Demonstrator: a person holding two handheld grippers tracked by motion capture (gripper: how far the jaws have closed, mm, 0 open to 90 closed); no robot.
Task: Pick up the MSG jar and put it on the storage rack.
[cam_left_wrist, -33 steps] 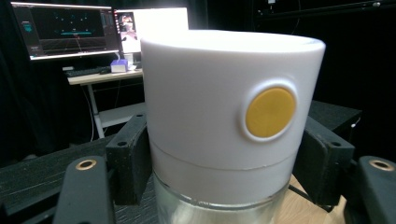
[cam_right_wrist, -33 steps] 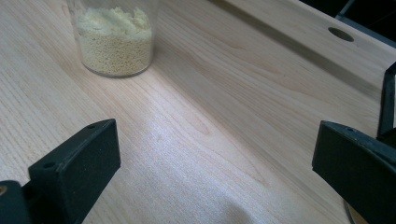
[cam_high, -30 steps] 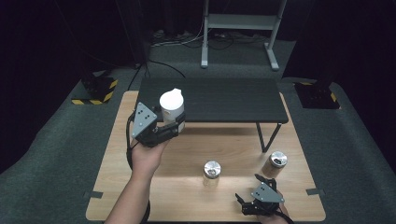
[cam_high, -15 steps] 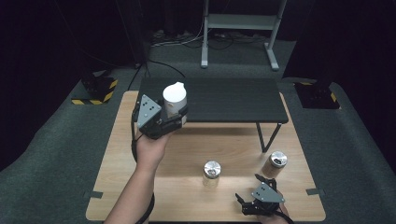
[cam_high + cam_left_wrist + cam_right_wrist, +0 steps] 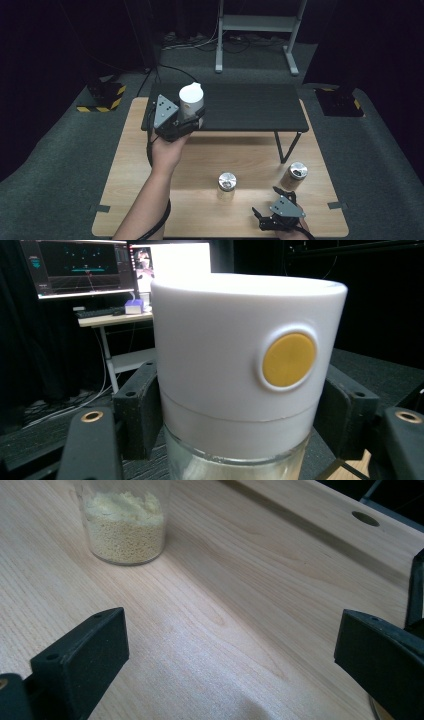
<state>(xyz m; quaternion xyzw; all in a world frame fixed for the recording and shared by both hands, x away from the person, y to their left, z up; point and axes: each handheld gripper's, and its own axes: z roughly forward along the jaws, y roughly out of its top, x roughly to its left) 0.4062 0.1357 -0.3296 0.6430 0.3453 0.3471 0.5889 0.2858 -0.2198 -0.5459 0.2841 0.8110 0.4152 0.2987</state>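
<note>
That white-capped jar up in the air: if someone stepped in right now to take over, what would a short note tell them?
Left gripper: shut on the white-capped glass jar with a yellow dot, held upright above the left end of the black raised shelf.
Right gripper: open, holding nothing, low over the wooden table.
Two silver-lidded jars stand on the table.
Done: jar lifted. Left: probably setting it on the shelf.
</note>
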